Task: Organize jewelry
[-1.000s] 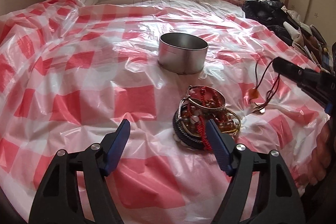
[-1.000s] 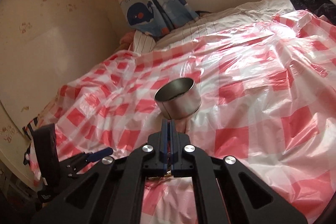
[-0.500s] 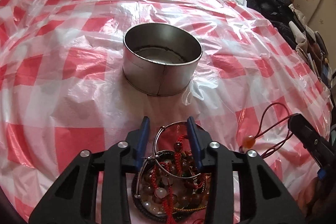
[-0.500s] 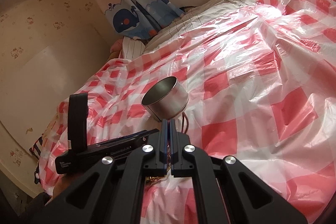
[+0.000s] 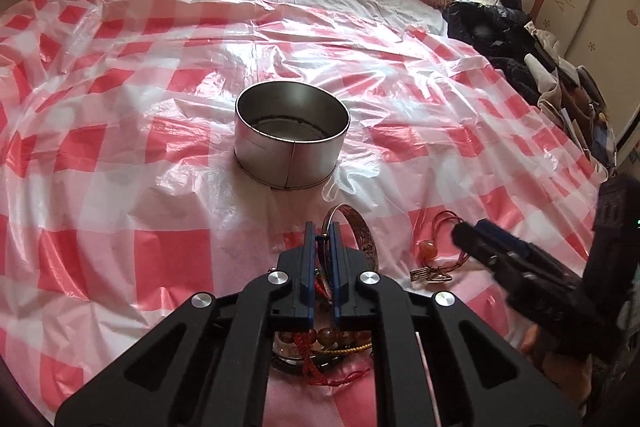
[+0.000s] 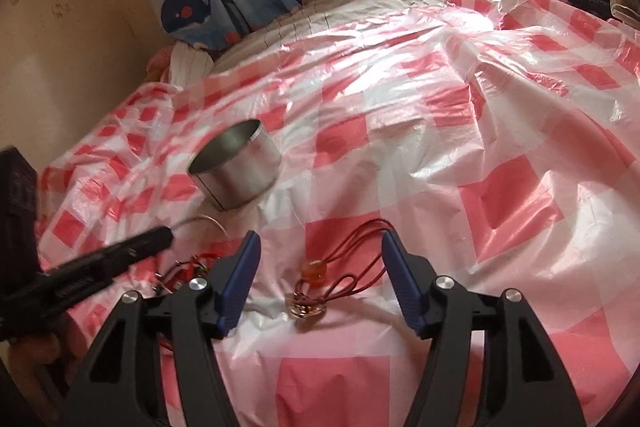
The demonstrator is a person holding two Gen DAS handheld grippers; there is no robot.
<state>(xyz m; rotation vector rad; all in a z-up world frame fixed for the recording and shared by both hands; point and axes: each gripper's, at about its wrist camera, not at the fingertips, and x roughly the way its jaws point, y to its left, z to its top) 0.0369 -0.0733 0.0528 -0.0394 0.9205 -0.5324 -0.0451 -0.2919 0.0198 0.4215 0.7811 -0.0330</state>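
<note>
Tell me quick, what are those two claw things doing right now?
Left gripper: closed on the silver bangle from the jewelry pile.
Right gripper: open, holding nothing, with the red cord necklace between its fingers.

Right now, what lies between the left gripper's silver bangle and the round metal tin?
Only bare red-and-white checked plastic sheet separates the engraved silver bangle, clamped by the left gripper, from the round metal tin, in the left wrist view.

Whale curtain, dark clothes

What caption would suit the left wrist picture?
Left gripper shut on a metal bangle, round tin ahead on the checked sheet.
</note>
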